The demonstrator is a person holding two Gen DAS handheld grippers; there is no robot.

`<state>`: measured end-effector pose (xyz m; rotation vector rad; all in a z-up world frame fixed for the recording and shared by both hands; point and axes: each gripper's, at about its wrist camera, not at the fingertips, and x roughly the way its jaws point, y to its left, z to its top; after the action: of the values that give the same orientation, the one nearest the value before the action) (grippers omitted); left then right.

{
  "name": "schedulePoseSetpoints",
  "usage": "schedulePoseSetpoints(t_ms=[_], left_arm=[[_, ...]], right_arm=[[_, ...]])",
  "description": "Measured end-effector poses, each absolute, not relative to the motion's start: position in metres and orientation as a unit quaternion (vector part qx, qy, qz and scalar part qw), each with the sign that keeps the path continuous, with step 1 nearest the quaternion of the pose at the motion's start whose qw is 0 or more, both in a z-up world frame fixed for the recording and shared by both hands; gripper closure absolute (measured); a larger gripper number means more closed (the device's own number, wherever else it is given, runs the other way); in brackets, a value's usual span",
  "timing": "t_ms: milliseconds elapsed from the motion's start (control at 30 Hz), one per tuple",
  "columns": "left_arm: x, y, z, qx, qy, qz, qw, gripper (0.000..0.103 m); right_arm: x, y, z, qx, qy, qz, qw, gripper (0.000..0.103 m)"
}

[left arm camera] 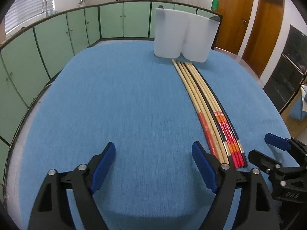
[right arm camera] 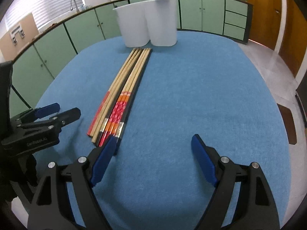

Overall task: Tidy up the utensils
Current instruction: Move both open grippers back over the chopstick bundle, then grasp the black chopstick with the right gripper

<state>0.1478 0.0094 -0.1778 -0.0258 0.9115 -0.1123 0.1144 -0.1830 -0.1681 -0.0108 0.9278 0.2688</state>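
Several chopsticks (left arm camera: 209, 105) lie side by side on the blue tablecloth (left arm camera: 124, 105), some plain wood, some with red and orange ends, some black. They also show in the right wrist view (right arm camera: 124, 92). Their far tips point at a white two-compartment holder (left arm camera: 184, 36), also in the right wrist view (right arm camera: 147, 28). My left gripper (left arm camera: 153, 151) is open and empty, just left of the chopsticks' near ends. My right gripper (right arm camera: 153, 143) is open and empty, just right of them; its left fingertip (right arm camera: 107, 151) is beside the black chopstick.
The table is oval with the blue cloth (right arm camera: 201, 95) over it. Green cabinets (left arm camera: 57, 38) with a sink run behind and left. Wooden doors (left arm camera: 249, 19) stand at the right. A wooden chair seat (right arm camera: 287, 122) shows at the table's right edge.
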Motion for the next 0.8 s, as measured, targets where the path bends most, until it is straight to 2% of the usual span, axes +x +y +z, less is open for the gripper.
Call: schedulePoseSetpoints(t_ms=[533,700,767,800], left_arm=[[0.146,0.003,-0.180,-0.003,0.444,-0.052,0.895,0.018],[0.145,0.001,-0.181,0.000,0.444,-0.050,0.895,0.017],[0.144,0.000,-0.181,0.001,0.444,-0.052,0.894,0.017],[0.144,-0.001,-0.181,0.002,0.445,-0.054,0.894,0.017]], right_arm=[[0.115,-0.186,-0.166,-0.046,0.431,0.091,0.896,0.025],[0.110,-0.183,-0.169,-0.012,0.442,0.131,0.887,0.050],[0.108,-0.177,-0.170,-0.025,0.436,0.131,0.890,0.059],[0.109,-0.175,-0.170,-0.029,0.436,0.133,0.890,0.060]])
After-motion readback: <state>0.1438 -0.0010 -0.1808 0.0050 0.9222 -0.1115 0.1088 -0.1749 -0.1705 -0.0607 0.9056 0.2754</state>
